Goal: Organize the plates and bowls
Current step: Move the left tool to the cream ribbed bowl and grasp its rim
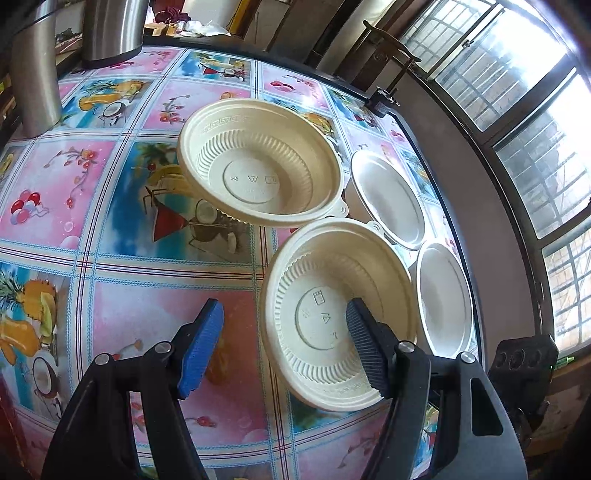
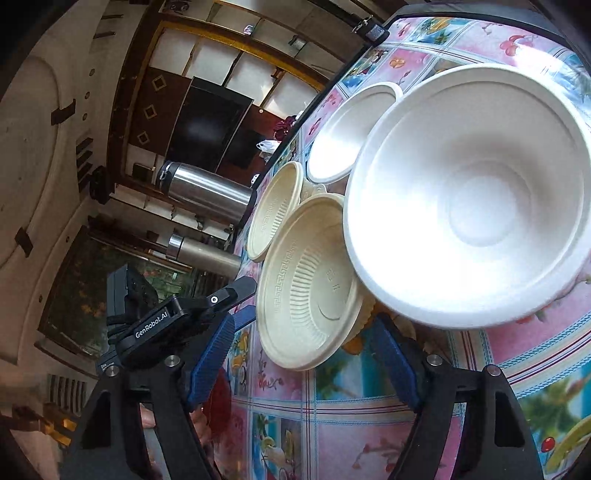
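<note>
Two cream ribbed bowls stand on the patterned tablecloth point(image 1: 155, 317): a near bowl point(image 1: 325, 295) and a far bowl point(image 1: 258, 170). Beside them on the right are two white bowls point(image 1: 388, 199) point(image 1: 443, 299). My left gripper point(image 1: 282, 310) is open astride the near cream bowl's rim, with one finger point(image 1: 365, 350) inside the bowl and the other finger point(image 1: 201, 350) over the cloth. In the right wrist view my right gripper point(image 2: 303, 326) is open, and the near cream bowl's point(image 2: 310, 295) edge lies between its pads without being pressed. A large white bowl point(image 2: 476, 199) sits close on the right.
Two steel flasks point(image 1: 110, 29) point(image 1: 33, 74) stand at the table's far left. A black clamp point(image 1: 384, 99) grips the far table edge, and a barred window point(image 1: 517, 92) runs along the right. The left gripper's black housing point(image 2: 162, 325) shows in the right wrist view.
</note>
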Demonstrator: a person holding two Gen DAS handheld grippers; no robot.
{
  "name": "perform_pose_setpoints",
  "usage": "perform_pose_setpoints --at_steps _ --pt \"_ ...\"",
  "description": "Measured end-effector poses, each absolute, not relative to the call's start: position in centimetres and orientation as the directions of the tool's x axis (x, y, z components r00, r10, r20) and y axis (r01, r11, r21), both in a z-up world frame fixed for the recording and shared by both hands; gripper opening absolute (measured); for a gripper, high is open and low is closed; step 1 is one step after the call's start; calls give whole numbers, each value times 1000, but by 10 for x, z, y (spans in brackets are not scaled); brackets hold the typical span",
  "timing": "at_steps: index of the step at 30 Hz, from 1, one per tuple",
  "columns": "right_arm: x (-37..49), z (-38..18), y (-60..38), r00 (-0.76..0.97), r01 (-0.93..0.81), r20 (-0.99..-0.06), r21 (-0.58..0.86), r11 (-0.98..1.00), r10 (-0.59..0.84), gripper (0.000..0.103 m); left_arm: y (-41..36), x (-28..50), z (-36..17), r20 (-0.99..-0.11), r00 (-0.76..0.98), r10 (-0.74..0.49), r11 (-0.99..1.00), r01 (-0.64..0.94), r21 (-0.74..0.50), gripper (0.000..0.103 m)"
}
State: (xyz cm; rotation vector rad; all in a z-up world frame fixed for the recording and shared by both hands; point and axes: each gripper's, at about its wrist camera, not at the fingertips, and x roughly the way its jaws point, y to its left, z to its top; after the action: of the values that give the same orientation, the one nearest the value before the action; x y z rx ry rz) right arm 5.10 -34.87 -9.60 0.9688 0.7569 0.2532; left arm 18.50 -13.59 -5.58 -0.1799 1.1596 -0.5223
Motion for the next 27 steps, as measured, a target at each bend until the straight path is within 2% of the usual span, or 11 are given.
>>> perform_pose_setpoints --at_steps 7,10,13,17,20,22,27 --pt "53 -102 -349 725 142 -463 825 548 509 68 -140 184 -63 -815 280 -508 848 328 -416 68" --pt "50 -101 -353 739 147 -458 825 546 494 61 -144 181 -61 -803 280 -526 834 354 -423 60" --pt "51 -103 -358 748 156 -453 831 534 486 57 -148 179 -63 -807 269 -527 831 362 -422 58" --pt "55 -105 -356 738 161 -465 825 541 489 53 -145 182 -66 -804 269 -529 832 349 -431 44" --pt "57 -106 -356 739 172 -477 816 552 475 46 -143 184 -68 -804 263 -533 831 341 -440 39" --pt "57 -107 -355 739 182 -489 807 563 463 45 -143 184 -70 -807 260 -530 832 342 -437 36" --pt "56 -106 -355 743 197 -510 786 586 434 32 -141 185 -73 -815 272 -512 845 332 -420 20"
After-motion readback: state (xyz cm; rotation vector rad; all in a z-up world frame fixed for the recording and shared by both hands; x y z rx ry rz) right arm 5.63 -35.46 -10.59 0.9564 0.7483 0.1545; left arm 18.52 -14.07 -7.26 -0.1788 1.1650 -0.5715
